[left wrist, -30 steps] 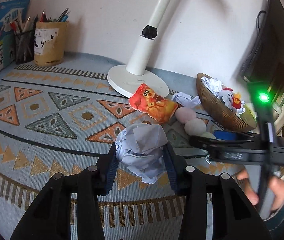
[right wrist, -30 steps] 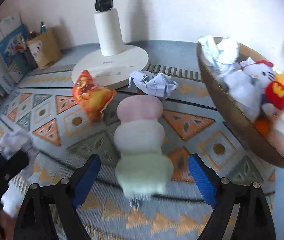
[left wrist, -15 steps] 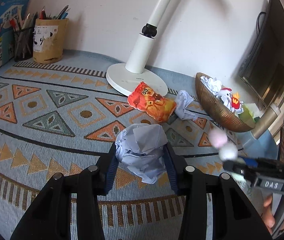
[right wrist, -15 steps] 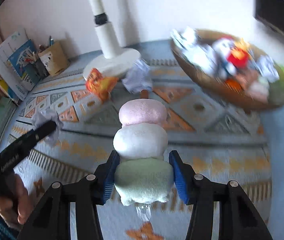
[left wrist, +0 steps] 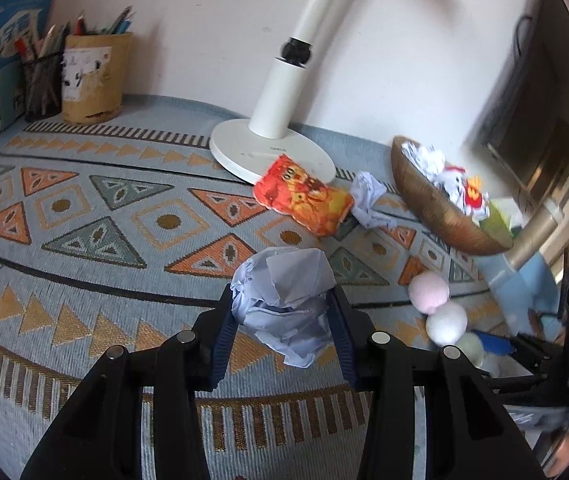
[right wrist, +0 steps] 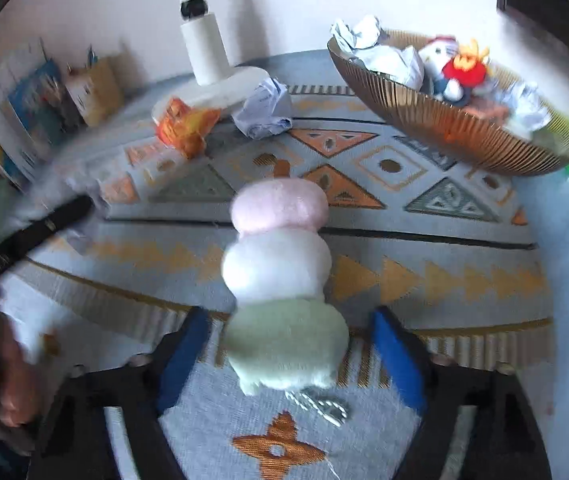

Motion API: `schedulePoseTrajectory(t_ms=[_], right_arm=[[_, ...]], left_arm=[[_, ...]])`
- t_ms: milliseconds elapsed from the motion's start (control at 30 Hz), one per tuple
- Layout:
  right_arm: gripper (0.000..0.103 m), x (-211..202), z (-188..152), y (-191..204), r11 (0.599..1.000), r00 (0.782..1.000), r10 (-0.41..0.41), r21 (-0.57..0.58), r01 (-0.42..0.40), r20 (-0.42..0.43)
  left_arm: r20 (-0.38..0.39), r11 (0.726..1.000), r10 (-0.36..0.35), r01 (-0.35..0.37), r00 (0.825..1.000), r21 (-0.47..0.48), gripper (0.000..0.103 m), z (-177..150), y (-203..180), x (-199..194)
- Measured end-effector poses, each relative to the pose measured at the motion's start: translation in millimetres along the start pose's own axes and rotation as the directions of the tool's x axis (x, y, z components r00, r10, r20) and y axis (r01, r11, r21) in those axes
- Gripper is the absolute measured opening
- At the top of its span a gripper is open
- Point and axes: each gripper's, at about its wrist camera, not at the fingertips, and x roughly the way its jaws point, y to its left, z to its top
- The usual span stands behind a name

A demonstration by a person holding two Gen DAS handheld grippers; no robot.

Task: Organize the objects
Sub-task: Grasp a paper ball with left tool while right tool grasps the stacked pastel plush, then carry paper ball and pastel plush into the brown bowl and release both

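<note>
Meanwhile, my left gripper (left wrist: 282, 334) clamps a crumpled paper ball (left wrist: 284, 300) above the patterned cloth (left wrist: 96, 240), as my right gripper (right wrist: 288, 354) is opening, blue pads clear of the three-ball plush skewer (right wrist: 280, 276) between them.

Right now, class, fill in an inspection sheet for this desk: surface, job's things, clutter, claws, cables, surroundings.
Surface: patterned woven mat, mostly bare.
Job's things: crumpled paper ball; three-ball plush skewer; ribbed brown bowl holding paper wads and plush toys.
Clutter: orange snack bag, loose paper wad beside the lamp base.
Claws: left claw shut on the paper ball; right claw opening, pads clear of the plush skewer between them.
Cables: one on the dark screen.
Surroundings: pencil holders, books, white wall.
</note>
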Motion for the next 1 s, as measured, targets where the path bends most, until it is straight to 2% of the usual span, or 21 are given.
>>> schedulePoseTrajectory(t_ms=[33,67,133,200,233,300,433,567,667,733,833,1000], right_arm=[[0.067,-3,-1,5,0.999,0.999,-0.030,-0.022,0.031,0.019],[0.049,-7,-3,14,0.998,0.999,-0.038,-0.052,0.040,0.033],[0.047,-16,-7,32,0.992,0.998,-0.036,-0.117,0.042,0.051],[0.047,-29,-10,31,0.992,0.997,0.054,-0.114,-0.047,0.060],[0.047,-36,-11,25,0.991,0.993,0.093,-0.107,-0.085,0.070],[0.047,-58,-9,8,0.986,0.982,0.153,-0.077,-0.145,0.113],[0.047,-100,16,-46,0.975,0.953,0.215,0.012,-0.223,0.213],[0.047,-117,59,-95,0.990,0.970,0.089,0.086,-0.111,0.227],[0.047,-117,90,-128,0.988,0.958,0.047,0.125,-0.086,0.283],[0.047,-101,115,-159,0.973,0.960,0.060,0.197,-0.117,0.274],[0.047,-65,141,-198,0.939,0.969,0.086,0.307,-0.156,0.231],[0.047,-25,164,-230,0.906,0.972,0.082,0.390,-0.165,0.221]], left_arm=[[0.005,1.000,0.014,-0.014,1.000,0.019,0.041,-1,-4,-1],[0.014,0.998,0.037,-0.038,0.999,0.042,0.041,-2,-8,-1],[0.022,0.995,0.068,-0.069,0.997,0.078,0.041,-3,-15,-2],[0.023,0.992,0.076,-0.078,0.997,0.099,0.041,-3,-19,-4],[-0.004,0.991,0.067,-0.066,0.998,0.112,0.041,-2,-23,-4],[-0.032,0.992,0.024,-0.020,0.999,0.124,0.041,3,-32,-7],[0.016,0.983,-0.087,0.083,0.996,0.162,0.041,39,-72,-27],[0.048,0.960,-0.142,0.125,0.989,0.249,0.041,90,-127,-20],[0.026,0.936,-0.146,0.130,0.989,0.327,0.041,124,-168,11],[-0.013,0.928,-0.141,0.137,0.990,0.346,0.041,142,-188,43],[-0.084,0.928,-0.158,0.177,0.984,0.327,0.041,167,-204,98],[-0.184,0.915,-0.197,0.248,0.963,0.318,0.043,181,-224,149]])
